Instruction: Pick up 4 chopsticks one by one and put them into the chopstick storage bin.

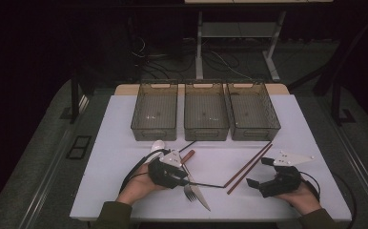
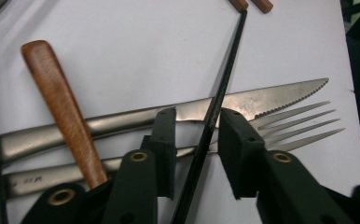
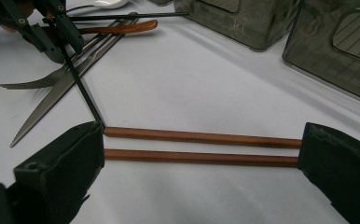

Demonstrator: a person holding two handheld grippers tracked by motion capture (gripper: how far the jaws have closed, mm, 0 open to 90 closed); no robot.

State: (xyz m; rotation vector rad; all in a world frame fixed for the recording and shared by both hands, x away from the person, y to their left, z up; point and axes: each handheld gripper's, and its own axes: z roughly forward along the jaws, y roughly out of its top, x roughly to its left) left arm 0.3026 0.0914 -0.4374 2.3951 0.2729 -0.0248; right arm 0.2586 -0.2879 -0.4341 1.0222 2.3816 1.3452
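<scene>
White desk point(image 1: 125, 191) stood in a dark room, and three see-through bins point(image 1: 206, 114) sat in a row at its far side. All three bins looked empty, so no sorting seemed to be done yet.

Near the middle bin's front side lay a heap of things to eat with. A knife point(image 2: 271, 95) and a fork point(image 2: 299, 128) lay side by side. A wooden handle point(image 2: 59, 102) lay across them, and a white spoon point(image 1: 157, 144) sat just in front of the left bin. Two brown chopsticks point(image 3: 201, 147) lay side by side, in front of the right bin.

The left gripper point(image 2: 197, 135) was over the heap. A thin black chopstick point(image 2: 225, 79) ran between its jaws, which stood a little apart. The right jaw seemed to touch the stick, but the left jaw had a gap, so it did not look gripped yet.

The right gripper point(image 3: 201, 168) waited near the brown chopsticks with its jaws wide open, one on each side of them, and held nothing.

I think the work had only begun: the black chopstick had to be pinched and lifted, and everything else was left to go in the bins.
</scene>
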